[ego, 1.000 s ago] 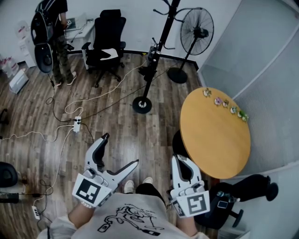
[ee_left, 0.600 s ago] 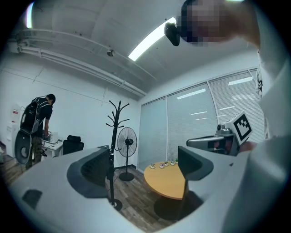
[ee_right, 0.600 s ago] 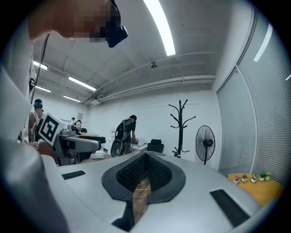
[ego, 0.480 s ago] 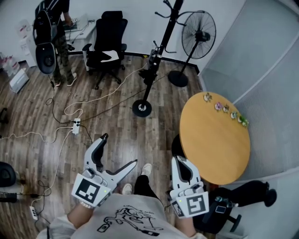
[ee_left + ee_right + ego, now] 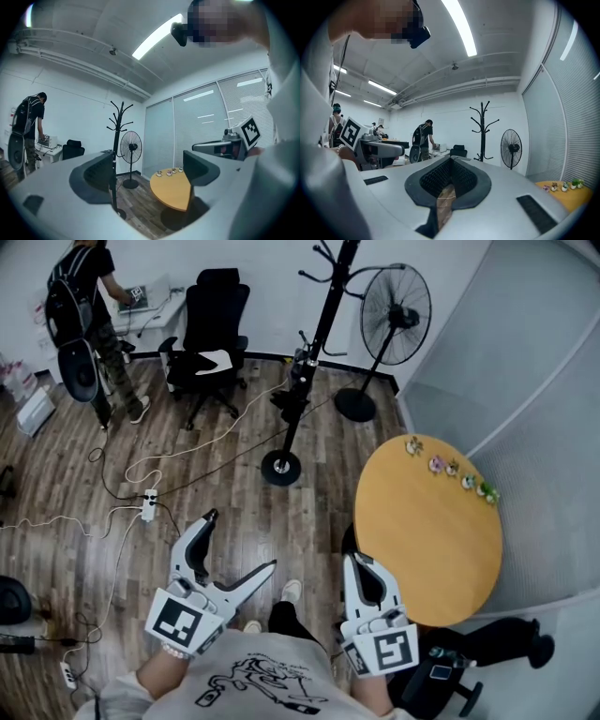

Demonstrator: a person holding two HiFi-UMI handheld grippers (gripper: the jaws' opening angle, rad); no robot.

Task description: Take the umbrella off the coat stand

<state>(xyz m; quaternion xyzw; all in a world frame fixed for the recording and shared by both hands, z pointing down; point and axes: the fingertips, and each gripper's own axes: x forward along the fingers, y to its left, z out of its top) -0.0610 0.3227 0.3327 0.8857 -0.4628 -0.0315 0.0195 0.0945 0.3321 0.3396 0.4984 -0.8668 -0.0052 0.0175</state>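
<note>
Closer now: the coat stand (image 5: 323, 310) has slid lower in the head view, so the person seems to be stepping toward it, with both grippers still held at the waist.

The left gripper (image 5: 242, 540) is empty, jaws spread wide and aimed forward. The umbrella (image 5: 296, 371), which I take to be the dark bundle part-way up the pole, is well ahead and higher, its long axis hanging down along the upright pole. The right gripper (image 5: 362, 566) has its jaws pressed together on nothing, just beside the round table (image 5: 441, 549). The stand lies ahead between the two grippers, slightly nearer the left one, so the left looks better placed for the reach.
</note>
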